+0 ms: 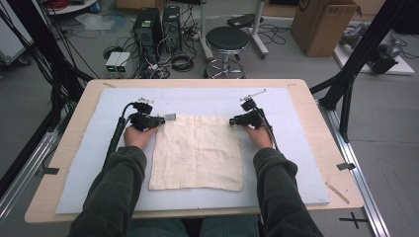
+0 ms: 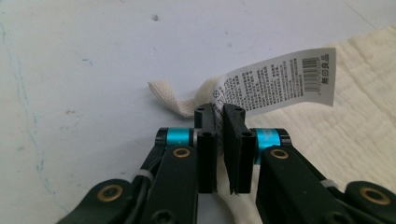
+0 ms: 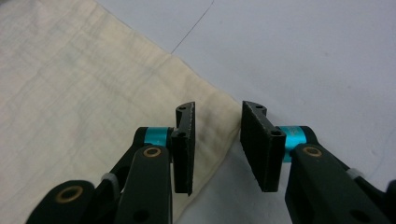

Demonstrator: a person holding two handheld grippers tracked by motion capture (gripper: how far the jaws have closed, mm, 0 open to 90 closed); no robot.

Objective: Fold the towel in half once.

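A cream quilted cloth [image 1: 196, 153] lies flat on the pale blue mat [image 1: 296, 163]. My left gripper [image 1: 160, 120] lies at the cloth's far left corner. In the left gripper view its jaws [image 2: 219, 112] are pinched on that corner, where a white printed label [image 2: 280, 81] and a cream tape loop [image 2: 170, 95] stick out past the pads. My right gripper [image 1: 233, 120] lies at the far right corner. In the right gripper view its jaws [image 3: 218, 112] stand apart, straddling the corner of the cloth [image 3: 70, 84], and the pads do not press on it.
The mat covers a wooden table [image 1: 321, 113] with bare rims on all sides. On the floor beyond the table stand a black stool [image 1: 227, 39], computer towers [image 1: 148, 29] with cables and a cardboard box [image 1: 321, 24]. Black frame legs [image 1: 356, 59] flank the table.
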